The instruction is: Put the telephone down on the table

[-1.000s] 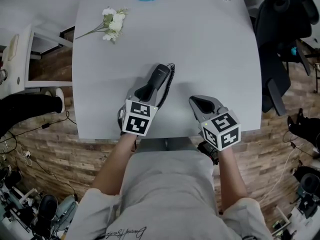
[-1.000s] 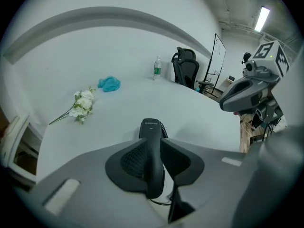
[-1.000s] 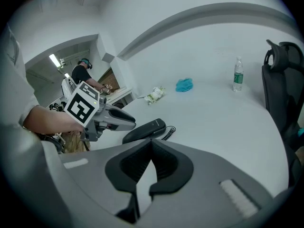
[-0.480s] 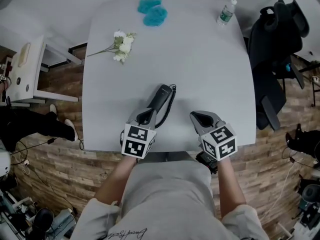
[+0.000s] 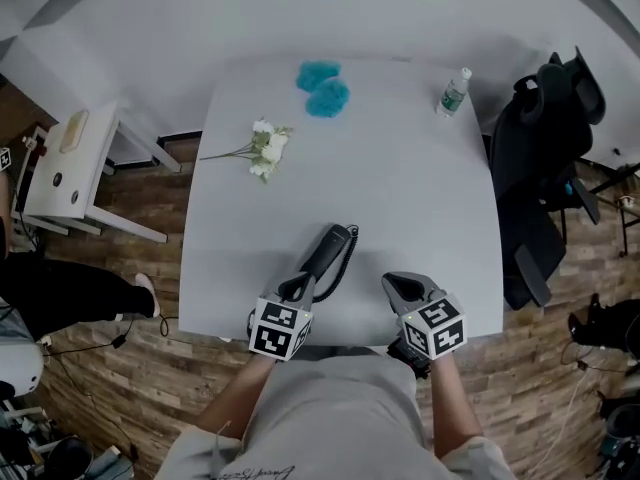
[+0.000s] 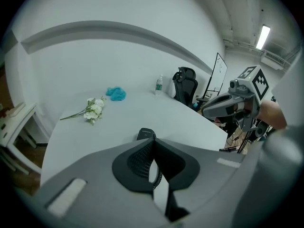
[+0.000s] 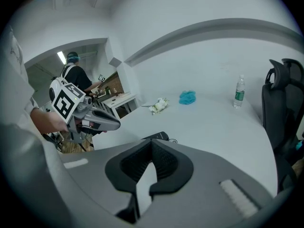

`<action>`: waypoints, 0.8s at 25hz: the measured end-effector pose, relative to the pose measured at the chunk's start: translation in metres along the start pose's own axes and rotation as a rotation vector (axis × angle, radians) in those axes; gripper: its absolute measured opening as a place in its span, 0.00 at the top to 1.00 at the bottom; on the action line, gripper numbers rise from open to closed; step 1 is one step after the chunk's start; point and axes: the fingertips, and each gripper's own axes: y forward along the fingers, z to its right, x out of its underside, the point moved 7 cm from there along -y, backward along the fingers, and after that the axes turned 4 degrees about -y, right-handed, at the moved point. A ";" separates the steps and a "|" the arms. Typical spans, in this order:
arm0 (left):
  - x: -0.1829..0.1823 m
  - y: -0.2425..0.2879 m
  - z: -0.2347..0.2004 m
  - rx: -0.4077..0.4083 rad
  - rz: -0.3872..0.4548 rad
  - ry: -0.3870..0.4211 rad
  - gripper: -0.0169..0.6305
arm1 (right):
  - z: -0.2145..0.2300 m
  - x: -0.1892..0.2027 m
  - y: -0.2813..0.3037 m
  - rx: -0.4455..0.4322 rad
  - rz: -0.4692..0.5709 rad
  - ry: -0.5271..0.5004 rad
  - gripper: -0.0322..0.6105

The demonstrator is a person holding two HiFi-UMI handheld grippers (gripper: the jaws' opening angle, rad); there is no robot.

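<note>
Head view, table (image 5: pixel 400 188): white, carries every item listed below.
Head view, telephone (image 5: pixel 326 252): black handset lying flat on the near half of the table. Its long axis runs from near-left to far-right, the far end pointing at the table's middle.
Head view, coiled cord (image 5: pixel 345 246): lies along the handset's right side.
Head view, left gripper (image 5: pixel 299 285): jaw tips just beside the handset's near end; contact cannot be made out here.
Head view, right gripper (image 5: pixel 399 286): over the near edge, apart from the handset.
Head view, other stock: flowers (image 5: pixel 265 150) far left; blue tuft (image 5: pixel 324 86) at the far edge; bottle (image 5: pixel 453 92) upright at the far right corner; chair (image 5: pixel 545 158) beside the table.

Left gripper view, jaws: tips pressed together, nothing between them.
Left gripper view, telephone (image 6: pixel 146 134): only its far end shows, just past the tips, pointing away from the camera. The cord shows through the gap below the tips.
Left gripper view, extra: right gripper (image 6: pixel 205 112) seen side-on.

Right gripper view, jaws: tips together, empty.
Right gripper view, telephone (image 7: pixel 156 137): a thin dark sliver above the tips, its long axis crosswise.
Right gripper view, extra: left gripper (image 7: pixel 116 125) in profile; person (image 7: pixel 76 77) in a far room, shown nowhere else.
</note>
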 end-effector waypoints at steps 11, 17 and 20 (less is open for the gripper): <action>0.001 -0.022 0.002 0.000 0.046 -0.033 0.95 | -0.024 0.001 0.004 -0.034 -0.013 -0.023 0.94; 0.000 -0.028 0.000 -0.001 0.050 -0.014 0.95 | -0.031 -0.005 0.009 -0.032 0.006 -0.022 0.94; 0.003 -0.031 0.000 -0.003 0.055 -0.015 0.95 | -0.035 -0.002 0.009 -0.030 0.008 -0.022 0.94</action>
